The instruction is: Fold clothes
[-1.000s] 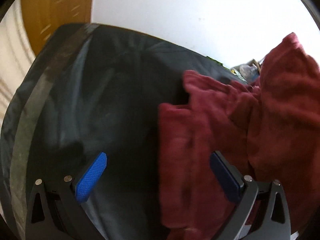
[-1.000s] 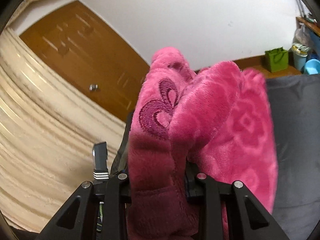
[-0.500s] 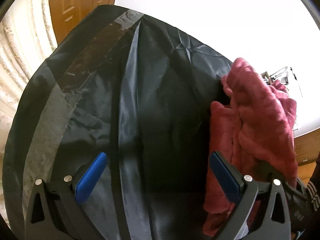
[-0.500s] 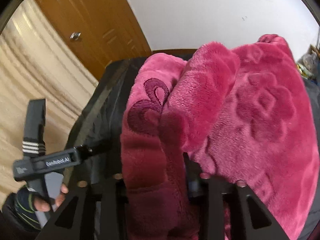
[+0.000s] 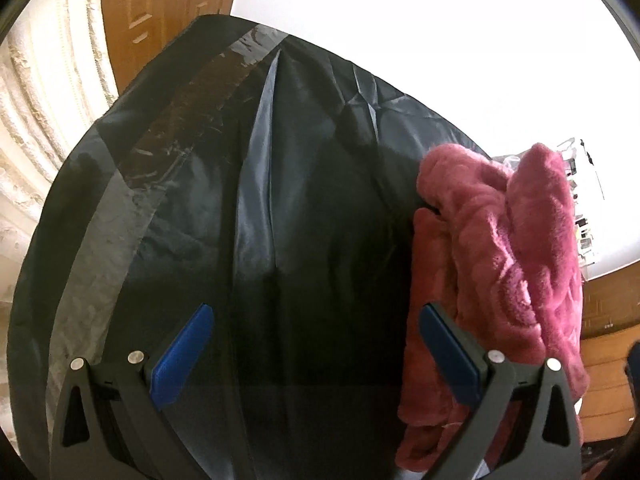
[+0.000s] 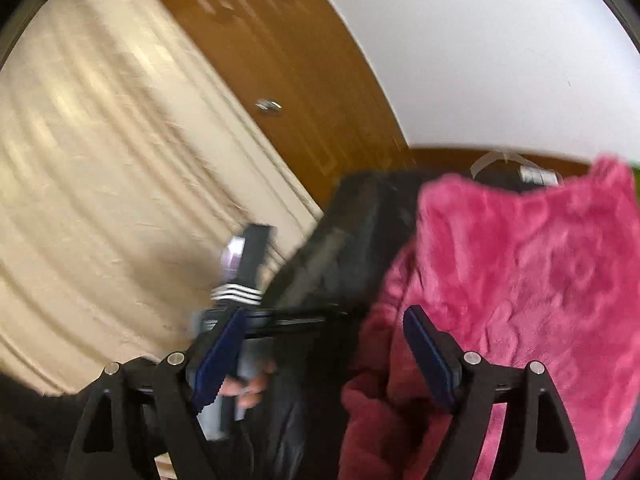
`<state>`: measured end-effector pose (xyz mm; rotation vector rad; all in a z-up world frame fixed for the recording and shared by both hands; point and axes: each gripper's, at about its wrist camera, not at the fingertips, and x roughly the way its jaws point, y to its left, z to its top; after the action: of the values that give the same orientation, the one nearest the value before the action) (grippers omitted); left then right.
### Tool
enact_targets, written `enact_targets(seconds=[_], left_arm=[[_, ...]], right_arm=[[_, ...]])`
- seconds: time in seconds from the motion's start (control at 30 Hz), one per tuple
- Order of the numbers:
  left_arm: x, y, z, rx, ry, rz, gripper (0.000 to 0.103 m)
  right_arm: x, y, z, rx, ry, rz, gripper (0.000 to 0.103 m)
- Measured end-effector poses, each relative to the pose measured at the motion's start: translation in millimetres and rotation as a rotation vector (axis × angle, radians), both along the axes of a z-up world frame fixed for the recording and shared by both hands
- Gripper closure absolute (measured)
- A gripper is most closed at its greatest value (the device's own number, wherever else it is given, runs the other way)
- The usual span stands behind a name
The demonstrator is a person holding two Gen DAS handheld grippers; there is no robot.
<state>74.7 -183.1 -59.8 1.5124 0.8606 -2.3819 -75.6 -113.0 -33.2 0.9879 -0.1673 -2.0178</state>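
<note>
Pink fleece garment on black sheet

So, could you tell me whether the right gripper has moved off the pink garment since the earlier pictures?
Yes. The right gripper was clamped on the pink garment; its jaws have just been opening and now hold nothing, and it has shifted left, so the wooden door fills more of the view.

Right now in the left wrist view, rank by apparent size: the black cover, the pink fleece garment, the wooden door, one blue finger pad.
1. black cover
2. pink fleece garment
3. wooden door, cut off by the frame and farther away, so unsure
4. blue finger pad
</note>
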Motion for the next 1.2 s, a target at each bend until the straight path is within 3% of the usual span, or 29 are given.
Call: enact_targets(seconds=[0.1, 0.23, 0.47, 0.73, 0.97, 1.1, 1.2], left_arm=[[2, 0, 10, -0.002, 0.018, 0.005, 0.000], [2, 3, 27, 0.003, 0.051, 0.008, 0.000], [-4, 29, 34, 0.045, 0.045, -0.063, 0.000], [-34, 44, 18, 0.070, 0.027, -0.110, 0.000], [-70, 42, 6, 0.080, 0.035, -0.147, 0.000], [-70, 33, 2, 0.085, 0.020, -0.145, 0.000], [-63, 23, 15, 0.097, 0.047, -0.109, 0.000]], right_arm=[[9, 38, 6, 0.035, 0.050, -0.109, 0.020], [21, 69, -7, 0.246, 0.164, -0.216, 0.020], [54, 82, -43, 0.464, 0.244, -0.247, 0.020], [76, 45, -59, 0.482, 0.271, -0.114, 0.020], [52, -11, -94, 0.553, 0.278, -0.066, 0.020], [33, -21, -122, 0.594, 0.240, -0.078, 0.020], [34, -29, -132, 0.628, 0.265, -0.065, 0.018]])
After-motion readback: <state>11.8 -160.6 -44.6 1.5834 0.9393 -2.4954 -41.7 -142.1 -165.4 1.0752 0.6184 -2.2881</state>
